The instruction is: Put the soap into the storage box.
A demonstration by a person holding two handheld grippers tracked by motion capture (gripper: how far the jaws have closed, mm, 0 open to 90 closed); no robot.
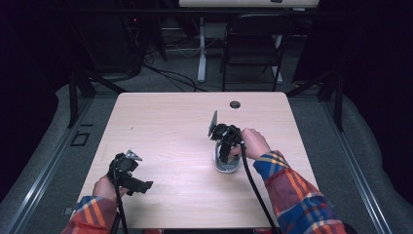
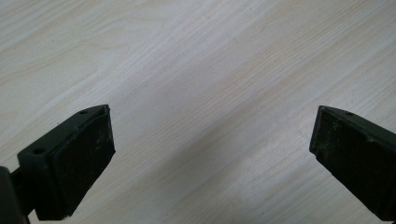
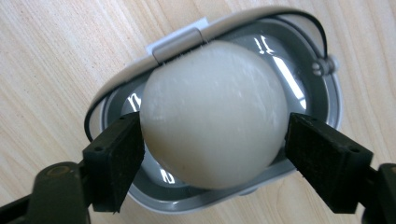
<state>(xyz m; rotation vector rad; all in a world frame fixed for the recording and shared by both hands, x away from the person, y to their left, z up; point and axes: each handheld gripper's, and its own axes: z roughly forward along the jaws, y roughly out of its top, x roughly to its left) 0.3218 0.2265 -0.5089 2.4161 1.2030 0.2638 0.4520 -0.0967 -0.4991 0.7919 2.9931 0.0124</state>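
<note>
A white egg (image 3: pixel 215 116) rests in a white oval tray (image 3: pixel 224 21) with a shiny grey inside. My right gripper (image 3: pixel 215 140) points down over it, one black pad on each side of the egg. The pads sit right at its sides without clearly pressing, so I read the jaws as open. In the high view that right gripper (image 1: pixel 225 155) stands over the tray (image 1: pixel 229 169) at the table's right middle. My left gripper (image 1: pixel 145 185) lies near the front left edge. Its jaws (image 2: pixel 212 135) are wide open over bare wood.
The light wooden table (image 1: pixel 170 126) has a round cable hole (image 1: pixel 235 104) near its far edge. A dark chair (image 1: pixel 253 39) and a white desk leg (image 1: pixel 201 48) stand beyond it on the floor. Cables trail from both grippers toward the front edge.
</note>
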